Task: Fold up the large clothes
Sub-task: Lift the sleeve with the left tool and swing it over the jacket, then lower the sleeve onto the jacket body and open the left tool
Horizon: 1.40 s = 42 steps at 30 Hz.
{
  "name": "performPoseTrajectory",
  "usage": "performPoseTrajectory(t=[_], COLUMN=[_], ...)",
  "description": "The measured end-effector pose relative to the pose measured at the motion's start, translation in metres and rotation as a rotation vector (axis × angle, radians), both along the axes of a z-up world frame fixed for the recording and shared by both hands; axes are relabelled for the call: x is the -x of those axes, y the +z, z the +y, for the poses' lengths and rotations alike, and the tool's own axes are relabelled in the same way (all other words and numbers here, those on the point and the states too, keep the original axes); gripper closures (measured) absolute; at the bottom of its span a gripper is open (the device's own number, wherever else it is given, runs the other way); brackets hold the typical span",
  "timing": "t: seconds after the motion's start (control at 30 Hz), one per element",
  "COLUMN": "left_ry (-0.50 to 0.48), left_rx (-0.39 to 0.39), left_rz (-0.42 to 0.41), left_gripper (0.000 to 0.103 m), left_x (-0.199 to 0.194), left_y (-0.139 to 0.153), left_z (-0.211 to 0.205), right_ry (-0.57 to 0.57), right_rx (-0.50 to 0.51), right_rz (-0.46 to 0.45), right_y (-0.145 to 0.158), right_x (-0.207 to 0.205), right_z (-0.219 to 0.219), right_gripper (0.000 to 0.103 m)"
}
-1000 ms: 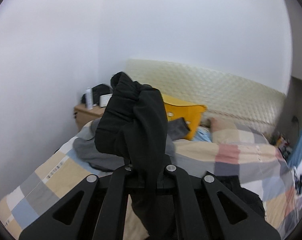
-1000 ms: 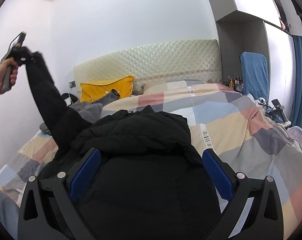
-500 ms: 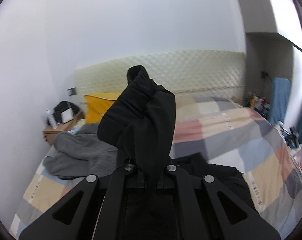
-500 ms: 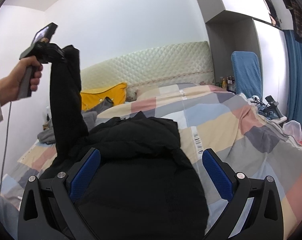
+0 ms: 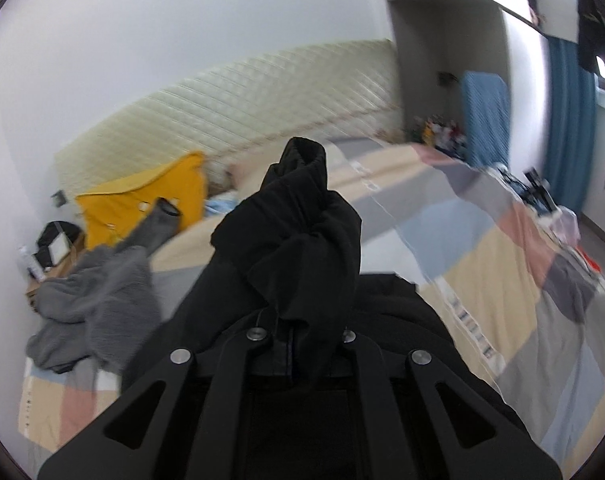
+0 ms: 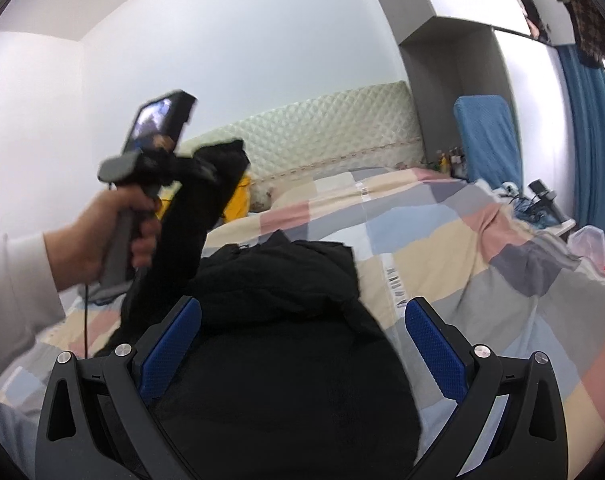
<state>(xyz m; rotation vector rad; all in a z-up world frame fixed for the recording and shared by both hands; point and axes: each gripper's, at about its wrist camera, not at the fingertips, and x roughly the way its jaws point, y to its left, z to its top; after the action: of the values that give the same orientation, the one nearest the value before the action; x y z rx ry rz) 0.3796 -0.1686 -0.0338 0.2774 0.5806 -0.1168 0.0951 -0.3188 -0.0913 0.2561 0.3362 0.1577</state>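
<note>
The left gripper (image 5: pixel 298 320) has its jaws clenched on the bunched end of a sleeve of the black jacket (image 6: pixel 278 360), lifted clear of the bed (image 6: pixel 482 280), while the jacket's body lies on the checked cover directly between and below the jaws of the right gripper (image 6: pixel 298 336), which stand spread wide and hold nothing. The risk, as I judge it, is in the grasp: the sleeve is wadded rather than pinched flat, so thick cloth could slip out mid-swing, or land twisted across the body and leave a lumpy fold. Pulling too far could also drag the whole jacket off its flat lie, since the right jaws pin nothing down. Left of the left jaws a grey garment (image 5: pixel 90 300) sprawls near the jacket and could be caught up; a yellow pillow (image 5: pixel 142 204) sits beyond it by the headboard (image 5: pixel 242 112), well apart.
</note>
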Motion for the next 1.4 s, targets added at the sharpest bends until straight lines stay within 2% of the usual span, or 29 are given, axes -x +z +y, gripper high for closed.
performPoseTrajectory(t=[0.1, 0.2, 0.4, 0.47, 0.53, 0.63, 0.77, 0.8, 0.87, 0.9, 0.93, 1.03, 1.17, 1.27, 1.4], left_ry=[-0.045, -0.073, -0.126, -0.144, -0.142, -0.159, -0.171, -0.178, -0.190, -0.205, -0.212, -0.214, -0.207, -0.165, -0.086], left_rx=[-0.045, -0.056, -0.082, -0.090, -0.134, -0.166, -0.130, -0.111, -0.058, -0.022, 0.005, 0.013, 0.065, 0.106, 0.166], left_rz=[0.035, 0.067, 0.161, 0.223, 0.314, 0.360, 0.380, 0.384, 0.404, 0.422, 0.417, 0.352, 0.302, 0.241, 0.207], left_gripper=[0.097, 0.097, 0.095, 0.094, 0.093, 0.092, 0.088, 0.082, 0.057, 0.026, 0.008, 0.006, 0.006, 0.006, 0.006], left_x=[-0.004, -0.009, -0.022, -0.030, -0.042, -0.047, -0.048, -0.046, -0.042, -0.040, -0.035, -0.018, 0.002, 0.020, 0.042], left_y=[-0.030, -0.055, -0.104, -0.122, -0.143, -0.153, -0.143, -0.139, -0.134, -0.130, -0.123, -0.103, -0.071, -0.042, -0.013], left_z=[-0.025, -0.042, -0.064, -0.066, -0.070, -0.072, -0.069, -0.068, -0.065, -0.063, -0.061, -0.057, -0.037, -0.007, 0.043], right_ry=[-0.025, -0.048, -0.097, -0.092, -0.084, -0.086, -0.108, -0.113, -0.121, -0.122, -0.124, -0.133, -0.123, -0.098, -0.082], right_rx=[0.005, -0.012, 0.053, 0.066, 0.071, 0.074, 0.065, 0.065, 0.071, 0.073, 0.075, 0.076, 0.092, 0.106, 0.122], right_rz=[-0.004, 0.001, -0.022, -0.012, 0.007, 0.033, 0.052, 0.054, 0.058, 0.061, 0.063, 0.063, 0.055, 0.062, 0.077], right_y=[-0.001, -0.003, -0.005, -0.009, -0.014, -0.021, -0.026, -0.027, -0.028, -0.029, -0.029, -0.027, -0.024, -0.025, -0.024], right_x=[0.000, -0.002, -0.001, -0.005, -0.011, -0.017, -0.020, -0.019, -0.019, -0.019, -0.019, -0.019, -0.020, -0.023, -0.024], right_z=[-0.004, -0.011, -0.010, -0.008, -0.006, -0.007, -0.011, -0.012, -0.013, -0.013, -0.013, -0.013, -0.005, 0.002, 0.008], right_gripper=[0.000, 0.000, 0.000, 0.000, 0.000, 0.000, 0.000, 0.000, 0.000, 0.000, 0.000, 0.000, 0.000, 0.000, 0.000])
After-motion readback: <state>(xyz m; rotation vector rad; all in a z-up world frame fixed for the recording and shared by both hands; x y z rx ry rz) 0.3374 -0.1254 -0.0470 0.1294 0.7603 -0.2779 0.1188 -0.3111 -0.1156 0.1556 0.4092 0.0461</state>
